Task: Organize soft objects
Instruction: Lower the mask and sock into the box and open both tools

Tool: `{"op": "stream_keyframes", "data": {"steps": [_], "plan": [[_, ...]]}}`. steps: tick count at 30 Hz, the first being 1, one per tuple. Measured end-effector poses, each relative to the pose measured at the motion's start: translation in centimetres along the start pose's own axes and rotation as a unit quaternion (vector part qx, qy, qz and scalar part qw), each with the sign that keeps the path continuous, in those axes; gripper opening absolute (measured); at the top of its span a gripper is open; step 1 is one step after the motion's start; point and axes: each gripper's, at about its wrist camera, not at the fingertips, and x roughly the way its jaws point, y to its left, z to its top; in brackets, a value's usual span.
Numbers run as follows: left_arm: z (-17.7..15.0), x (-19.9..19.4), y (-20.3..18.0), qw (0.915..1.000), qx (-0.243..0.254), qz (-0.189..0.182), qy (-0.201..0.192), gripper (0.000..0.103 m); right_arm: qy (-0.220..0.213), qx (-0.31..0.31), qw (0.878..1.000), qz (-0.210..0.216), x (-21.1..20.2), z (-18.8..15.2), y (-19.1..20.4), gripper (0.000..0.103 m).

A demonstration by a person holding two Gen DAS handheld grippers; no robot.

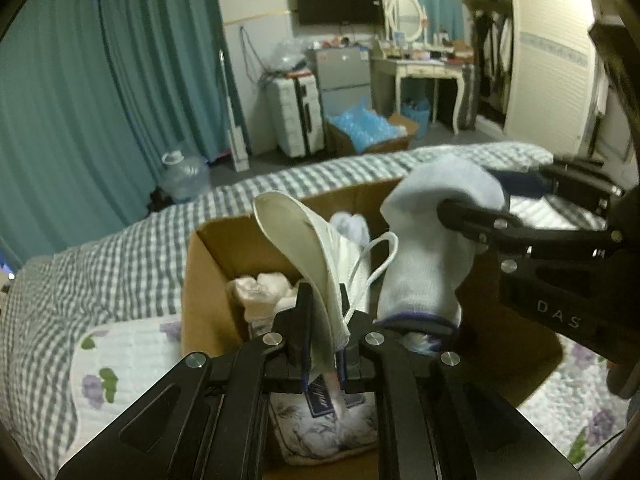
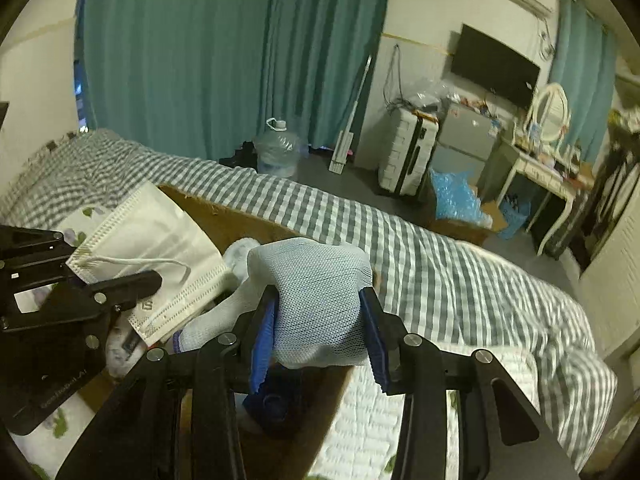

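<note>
L gripper point(image 1: 324, 336) is closed narrow on a white face mask point(image 1: 308, 248), pinching its lower edge; the mask stands up out of the jaws, w/ its ear loop point(image 1: 374, 260) hanging off the right side. In the right wrist view the same mask point(image 2: 160, 248) shows flat, pleats visible, w/ the L gripper point(image 2: 132, 284) clamped across it at the left of the frame.

R gripper point(image 2: 320, 320) is closed on a white sock point(image 2: 316, 292), blue pads point(image 2: 262, 344) pressing into the bunched fabric from both sides. From the left wrist view, the sock point(image 1: 424, 248) hangs down from the R gripper point(image 1: 448, 208) on the right, cuff w/ a dark blue stripe at the bottom, just beside the mask; can't tell if they touch.

Both items are held over an open cardboard box point(image 1: 224, 240) sitting on the bed point(image 1: 100, 264), which has a gray-white checked cover. Inside the box: pale pink soft things point(image 1: 260, 288) near the left wall and another light blue-white bundle point(image 1: 352, 224) toward the far side. A floral quilted pillow point(image 1: 120, 364) lies left of the box, touching it.

Far bkgd: teal curtains point(image 1: 120, 80), a white suitcase point(image 1: 296, 116), a TV point(image 1: 340, 2) on the wall, a water jug point(image 1: 184, 176) on the floor.
</note>
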Motion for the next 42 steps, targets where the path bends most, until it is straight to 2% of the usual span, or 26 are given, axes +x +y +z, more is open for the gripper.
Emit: {"op": "stream_keyframes", "data": {"steps": [5,7,10,12,16,22,23,24,25,26,27,29,30,36,42], "plan": [[-0.3,1.0,0.3,0.9998,-0.007,0.011,0.011,0.013,-0.011,0.016,1.0,0.006,0.9,0.9,0.4,0.053],[-0.1,1.2,0.7,0.9995,-0.02,0.009,0.022,0.013,-0.018,0.029,0.999,0.01,0.7,1.2,-0.1,0.067],[0.1,0.7,1.2,0.9988,-0.038,-0.003,0.031,0.014,-0.034,0.044,0.998,0.01,-0.6,1.5,-0.3,0.071],[0.3,-0.2,1.6,0.9981,-0.051,-0.012,0.033,0.014,-0.043,0.046,0.998,0.004,-2.0,2.0,-0.4,0.074],[1.0,-3.0,1.8,0.9978,-0.063,-0.01,0.021,0.014,-0.063,0.051,0.997,-0.006,-6.1,2.9,-0.6,0.075],[2.4,-10.2,1.7,0.9982,-0.052,0.001,-0.03,0.014,-0.109,0.057,0.992,-0.025,-14.4,4.6,-0.9,0.08],[2.6,-11.6,1.6,0.9979,-0.049,0.002,-0.042,0.021,-0.118,0.057,0.991,-0.029,-16.1,4.8,-0.8,0.08],[2.8,-13.0,1.4,0.9976,-0.045,0.002,-0.053,0.031,-0.127,0.058,0.99,-0.03,-17.6,4.9,-0.8,0.082],[2.9,-13.9,1.4,0.9973,-0.043,0.003,-0.06,0.064,-0.133,0.059,0.989,-0.031,-18.9,5.1,-0.7,0.084],[3.1,-14.8,1.3,0.9968,-0.042,0.003,-0.069,0.077,-0.141,0.061,0.988,-0.033,-20.3,5.2,-0.6,0.084],[3.1,-16.1,1.1,0.9952,-0.041,0.004,-0.089,0.084,-0.147,0.063,0.986,-0.036,-21.6,5.3,-0.6,0.085],[3.2,-17.7,0.8,0.9906,-0.036,-0.002,-0.132,0.084,-0.157,0.067,0.985,-0.032,-23.6,5.3,-0.4,0.085],[3.4,-17.9,0.6,0.9905,-0.031,-0.006,-0.134,0.084,-0.16,0.068,0.984,-0.03,-24.4,5.3,-0.4,0.085],[3.7,-14.6,0.1,0.9927,-0.049,-0.017,-0.109,0.084,-0.163,0.064,0.984,-0.023,-25.8,3.9,-0.5,0.086],[2.4,-10.6,0.2,0.9953,-0.055,-0.015,-0.077,0.084,-0.125,0.066,0.99,-0.027,-21.6,2.1,-1.4,0.086]]}}
